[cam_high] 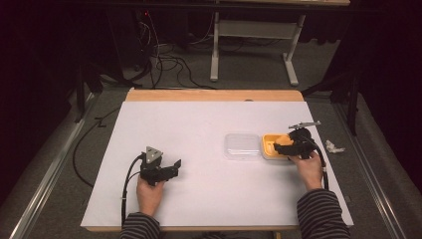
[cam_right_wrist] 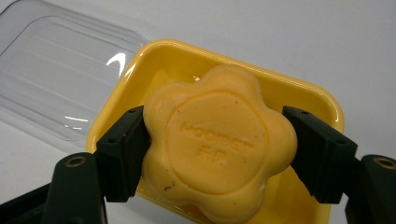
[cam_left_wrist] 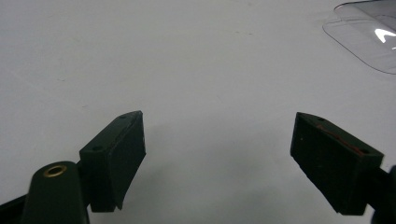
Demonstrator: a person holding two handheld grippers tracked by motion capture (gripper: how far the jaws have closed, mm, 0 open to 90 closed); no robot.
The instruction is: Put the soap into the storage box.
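A flower-shaped orange soap bar with embossed lettering sits between the pads of my right gripper, which is shut on it just above a yellow dish. In the high view that gripper hovers over the yellow dish at the table's right. A clear plastic lid lies flat just left of the dish, and it shows again as the clear lid. My left gripper rests on the white table surface at the lower left, jaws wide apart with nothing between them.
The clear lid's corner lies far ahead of the left jaws. A crumpled white scrap lies off the table's right edge. A white sheet covers the tabletop. Cables and a table frame stand beyond the far edge.
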